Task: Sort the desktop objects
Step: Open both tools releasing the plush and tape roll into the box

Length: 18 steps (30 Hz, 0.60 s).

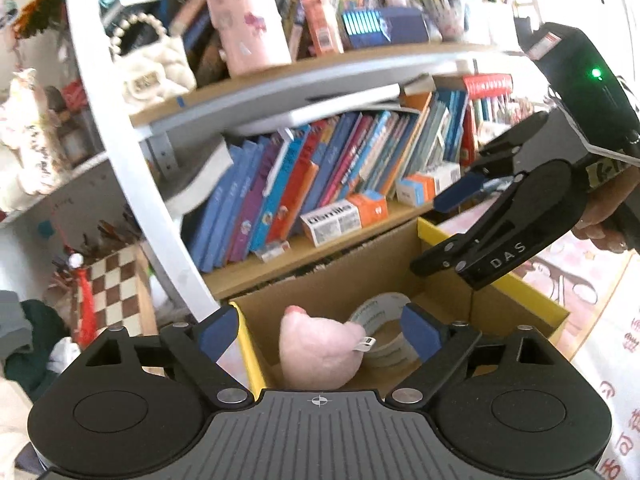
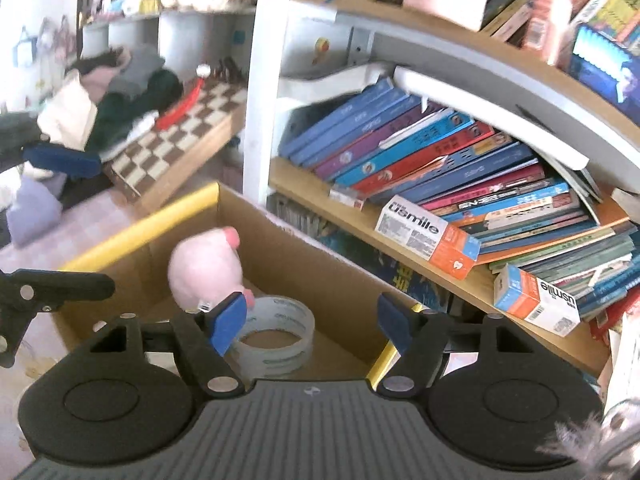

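The left gripper (image 1: 320,330) hangs above a cardboard box (image 1: 352,276) with yellow edges, its 2 blue-padded fingers (image 1: 218,334) spread wide with nothing between them. Inside the box, seen from the left wrist view, a pink plush toy (image 1: 316,346) lies against a roll of clear tape (image 1: 384,328); the 2 touch, with a small white tag from the toy resting over the roll. The right gripper (image 1: 448,232) reaches in from the right above the box's far corner, its fingers also apart and empty.

In the right wrist view, the right gripper (image 2: 312,322) is spread above the box (image 2: 280,248), one finger (image 2: 228,322) overlapping the toy's lower edge in the picture; whether it touches the toy I cannot tell. The pink plush toy (image 2: 206,266) leans near the box's back left wall, and the roll of tape (image 2: 276,338) lies flat on the box floor just beside it. The left gripper (image 2: 52,220) shows at the left edge, open.

Behind the box stands a bookshelf (image 2: 400,248) with leaning books (image 2: 420,152) and 2 toothbrush cartons (image 2: 428,236) printed "usmile". A chessboard (image 2: 176,140) sits to the left of the shelf, with a pile of clothes (image 2: 120,92) beside it.
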Motion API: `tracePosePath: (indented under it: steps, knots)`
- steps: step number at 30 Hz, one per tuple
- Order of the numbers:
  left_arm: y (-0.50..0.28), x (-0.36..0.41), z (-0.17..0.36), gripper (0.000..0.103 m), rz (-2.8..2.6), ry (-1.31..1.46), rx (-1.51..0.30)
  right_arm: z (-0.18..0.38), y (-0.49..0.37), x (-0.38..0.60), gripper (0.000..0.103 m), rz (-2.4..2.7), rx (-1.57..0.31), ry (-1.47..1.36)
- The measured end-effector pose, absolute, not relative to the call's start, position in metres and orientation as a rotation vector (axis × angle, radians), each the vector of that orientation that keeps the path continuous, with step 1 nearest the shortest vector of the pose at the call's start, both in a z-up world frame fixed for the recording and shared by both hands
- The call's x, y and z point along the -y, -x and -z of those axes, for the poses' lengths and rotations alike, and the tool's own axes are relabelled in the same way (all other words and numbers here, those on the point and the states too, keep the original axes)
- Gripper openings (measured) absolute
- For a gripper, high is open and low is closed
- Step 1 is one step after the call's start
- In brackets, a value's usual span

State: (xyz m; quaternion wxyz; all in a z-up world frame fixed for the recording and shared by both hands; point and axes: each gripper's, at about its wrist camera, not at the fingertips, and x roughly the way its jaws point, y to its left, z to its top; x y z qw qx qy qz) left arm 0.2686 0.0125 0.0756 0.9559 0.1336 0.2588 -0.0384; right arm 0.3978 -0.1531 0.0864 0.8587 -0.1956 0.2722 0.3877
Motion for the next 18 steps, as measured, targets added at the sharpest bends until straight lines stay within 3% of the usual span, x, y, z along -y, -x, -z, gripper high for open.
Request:
tracePosePath:
  steps: [18]
  knots:
    - [-0.181,-0.030,-0.092,0.096,-0.051,-0.171,-0.466,-0.100,-0.314,0.208,0.080,-0.687,-0.548,0.265]
